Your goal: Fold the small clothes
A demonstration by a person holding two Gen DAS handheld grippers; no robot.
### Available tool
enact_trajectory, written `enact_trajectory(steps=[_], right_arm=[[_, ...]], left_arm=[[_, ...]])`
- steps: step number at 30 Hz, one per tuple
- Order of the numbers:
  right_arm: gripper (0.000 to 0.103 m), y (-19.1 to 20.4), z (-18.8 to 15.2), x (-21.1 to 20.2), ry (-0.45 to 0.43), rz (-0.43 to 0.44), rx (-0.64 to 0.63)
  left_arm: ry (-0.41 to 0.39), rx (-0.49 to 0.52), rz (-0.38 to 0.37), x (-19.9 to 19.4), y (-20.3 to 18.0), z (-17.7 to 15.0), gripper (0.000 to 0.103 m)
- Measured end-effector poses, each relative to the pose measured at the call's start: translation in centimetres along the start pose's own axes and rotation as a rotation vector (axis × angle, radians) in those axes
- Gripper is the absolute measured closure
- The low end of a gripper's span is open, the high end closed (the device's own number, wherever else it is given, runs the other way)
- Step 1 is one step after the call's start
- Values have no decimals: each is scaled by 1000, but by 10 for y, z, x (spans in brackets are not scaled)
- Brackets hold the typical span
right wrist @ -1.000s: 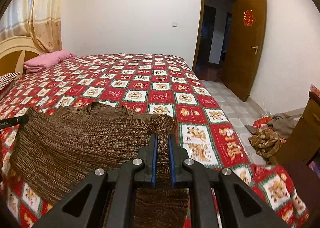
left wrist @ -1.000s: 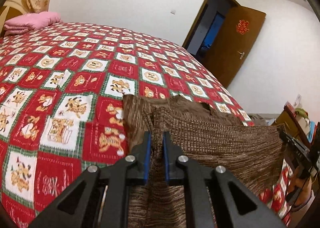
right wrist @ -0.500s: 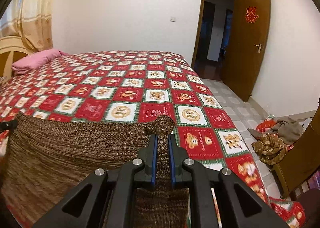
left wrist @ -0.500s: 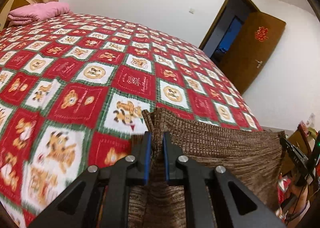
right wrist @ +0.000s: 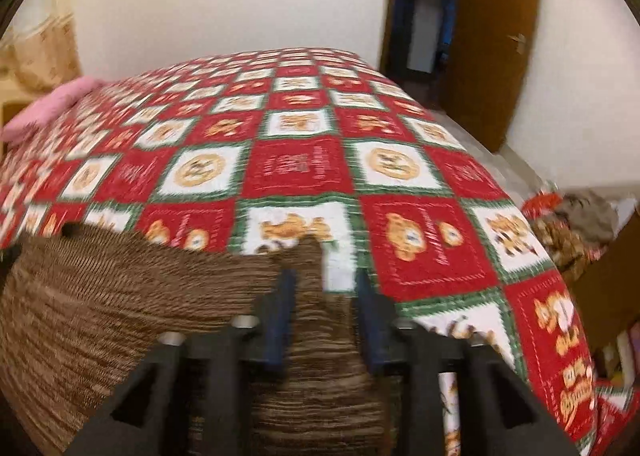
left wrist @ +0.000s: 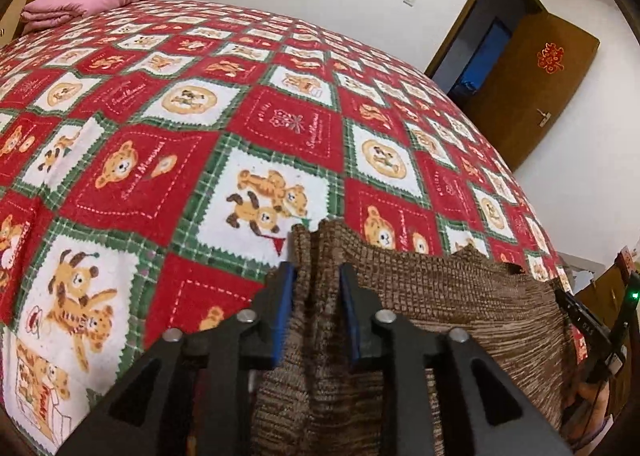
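Now both pairs of jaws have just been opening: the left gripper (left wrist: 316, 284) and right gripper (right wrist: 324, 288) stand parted, each with a corner of the brown knit garment (left wrist: 460, 316) loose between them. Its far edge lies across the near end of the patchwork bedspread (left wrist: 200, 136), with wide open quilt beyond.

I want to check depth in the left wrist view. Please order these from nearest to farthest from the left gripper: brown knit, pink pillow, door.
1. Brown knit: between the jaws of the left gripper.
2. Door: far right, past the bed's edge.
3. Pink pillow: far left, at the bed's head.
Door and pillow are too close to rank.
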State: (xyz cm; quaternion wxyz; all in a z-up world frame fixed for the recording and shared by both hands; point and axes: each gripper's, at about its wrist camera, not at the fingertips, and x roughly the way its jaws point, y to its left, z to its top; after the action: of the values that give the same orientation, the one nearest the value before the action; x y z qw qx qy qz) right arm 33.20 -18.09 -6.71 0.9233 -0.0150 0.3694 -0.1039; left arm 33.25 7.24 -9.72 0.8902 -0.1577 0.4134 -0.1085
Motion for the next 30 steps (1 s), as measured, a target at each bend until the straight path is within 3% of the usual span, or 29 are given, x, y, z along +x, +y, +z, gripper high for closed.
enact_trajectory(steps=[2,3,5,6,8,10,16,18,20,26,30], right_arm=[[56,-23,-1,-18,-63,78,129],[56,-36,-4,-34,-120,81,200],[56,-58,-15,-74,-224,35,308],[56,-59,-19,-86,-223,16,301],[58,-50,-30,-102,-182,19,226],[72,-32,-44,-110,-142,50,150],[72,21,-83,-116,-48,110,-10],[72,28,-101,-109,3,114,-45],[72,25,-119,-107,40,98,-53],[75,-5,-143,-130,29,107,-4],[76,-6,-159,-149,28,71,-15]], left_arm=[[15,-9,2,-7,3,2,62],[11,-4,50,-15,5,2,48],[-41,27,123,-35,6,-3,46],[-58,57,140,-46,4,-8,46],[-50,105,135,-58,-4,-19,46],[-47,152,99,-71,-17,-36,45],[-9,250,18,-96,-49,-96,41],[-5,279,35,-99,-52,-112,37],[-5,295,74,-99,-50,-124,36],[-4,322,106,-113,-36,-139,36],[-20,286,70,-134,-14,-146,34]])
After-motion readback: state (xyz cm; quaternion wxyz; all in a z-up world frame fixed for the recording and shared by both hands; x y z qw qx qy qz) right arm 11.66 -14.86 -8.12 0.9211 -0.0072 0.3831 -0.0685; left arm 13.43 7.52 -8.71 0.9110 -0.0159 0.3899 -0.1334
